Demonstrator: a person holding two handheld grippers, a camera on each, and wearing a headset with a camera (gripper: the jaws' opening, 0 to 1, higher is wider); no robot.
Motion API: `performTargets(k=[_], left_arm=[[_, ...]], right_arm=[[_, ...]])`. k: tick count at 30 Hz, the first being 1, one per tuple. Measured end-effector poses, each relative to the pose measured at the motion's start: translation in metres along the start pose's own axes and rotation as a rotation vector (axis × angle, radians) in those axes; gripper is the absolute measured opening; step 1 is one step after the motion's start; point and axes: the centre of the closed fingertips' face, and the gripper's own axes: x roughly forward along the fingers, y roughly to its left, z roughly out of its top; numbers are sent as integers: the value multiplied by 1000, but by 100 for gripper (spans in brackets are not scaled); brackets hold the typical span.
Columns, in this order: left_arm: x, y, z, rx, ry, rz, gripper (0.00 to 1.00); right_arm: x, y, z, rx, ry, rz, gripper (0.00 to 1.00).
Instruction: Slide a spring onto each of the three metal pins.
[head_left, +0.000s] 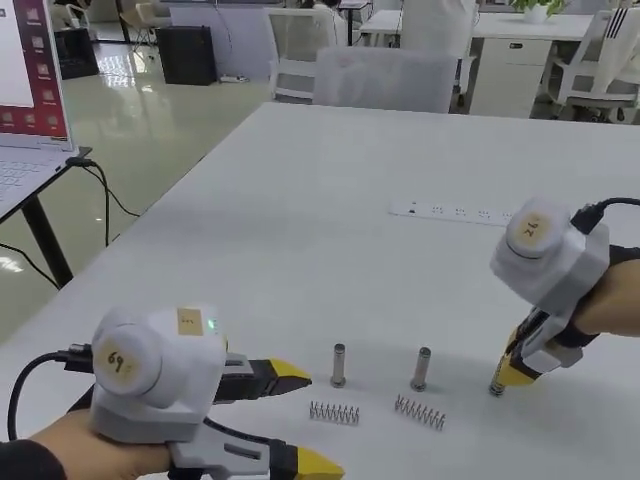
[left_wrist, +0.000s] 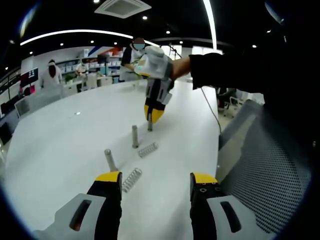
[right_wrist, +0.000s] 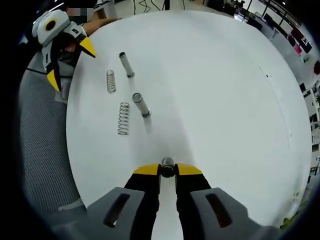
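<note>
left tool (head_left: 305, 420): jaws spread wide with nothing between them; it sits low at the near left of the bench, its yellow tips pointing toward the pins
right tool (head_left: 508, 378): jaws closed on the right-hand pin, tilted down onto it from the right side
right-hand pin (right_wrist: 167, 167): stands on the bench with its head pinched between the right tool's yellow tips; whether a spring is on it cannot be told
middle pin (head_left: 421, 369): upright and bare, just left of the right tool and apart from it
left-hand pin (head_left: 338, 365): upright and bare, in a row with the other two, just beyond the left tool's upper tip
left spring (head_left: 334, 412): lies flat on the bench just in front of the left-hand pin, near the left tool's tips but not touching them
right spring (head_left: 419, 412): lies flat, slightly slanted, just in front of the middle pin
bench (head_left: 300, 220): white and wide
power strip (head_left: 450, 212): white, flat on the bench, well behind the pins
laptop (head_left: 25, 90): open, off to the far left beyond the bench
chair (head_left: 385, 78): pale, at the bench's far edge
</note>
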Motion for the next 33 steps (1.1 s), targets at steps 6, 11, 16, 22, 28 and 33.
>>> performTargets(k=[6, 11, 16, 22, 28, 33], left_arm=[[1, -1, -1, 0, 3, -4, 49], [1, -1, 0, 1, 3, -5, 49], [1, -2, -1, 3, 5, -10, 49], [1, -2, 0, 5, 3, -10, 49], [1, -2, 0, 7, 2, -10, 49], [1, -2, 0, 8, 2, -8, 48]], right_arm=[[-1, -1, -1, -4, -7, -4, 16], [-3, -2, -1, -10, -12, -15, 20], [-8, -3, 5, -29, -30, -33, 23], [-14, 1, 15, -65, -39, -48, 26], [-14, 10, 25, -103, -44, -39, 26], [-13, 18, 32, -111, -56, -24, 25]])
